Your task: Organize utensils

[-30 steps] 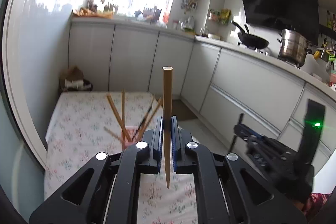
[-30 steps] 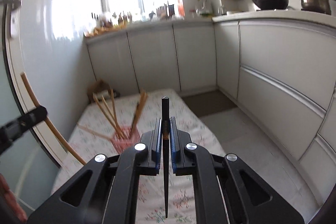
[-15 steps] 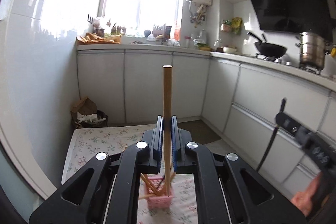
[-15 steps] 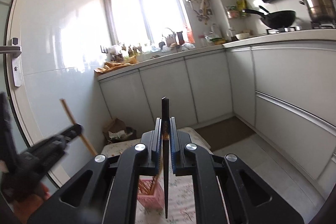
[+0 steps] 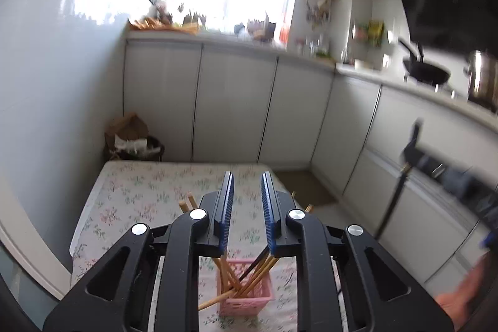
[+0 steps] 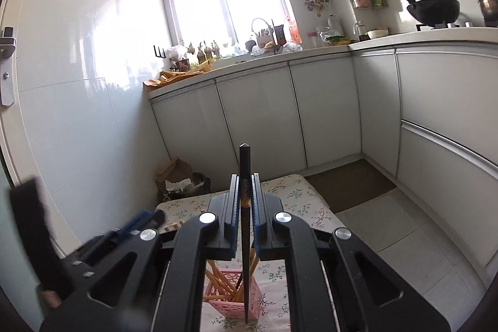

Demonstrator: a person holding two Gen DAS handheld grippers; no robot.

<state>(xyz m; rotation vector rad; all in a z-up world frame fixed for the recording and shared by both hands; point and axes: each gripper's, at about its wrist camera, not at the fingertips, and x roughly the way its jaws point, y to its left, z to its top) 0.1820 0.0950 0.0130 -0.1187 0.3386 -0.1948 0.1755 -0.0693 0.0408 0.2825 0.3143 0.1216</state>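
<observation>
Two grippers over one pink basket of chopsticks

The left gripper has just been opening and its jaws stand apart with nothing between them. The right gripper is clamped on one upright black chopstick. The basket sits near on the floral cloth, holding several wooden chopsticks and one dark one; an exact count is unclear.

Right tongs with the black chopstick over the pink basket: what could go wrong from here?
1. The black chopstick hangs upright in the right tongs above the pink basket, which is crowded with leaning wooden chopsticks; it may catch on them and miss.
2. The basket looks light; a push could tip it on the floral cloth.
3. The left tongs, just opened and empty, sit close by; the two could collide.
</observation>
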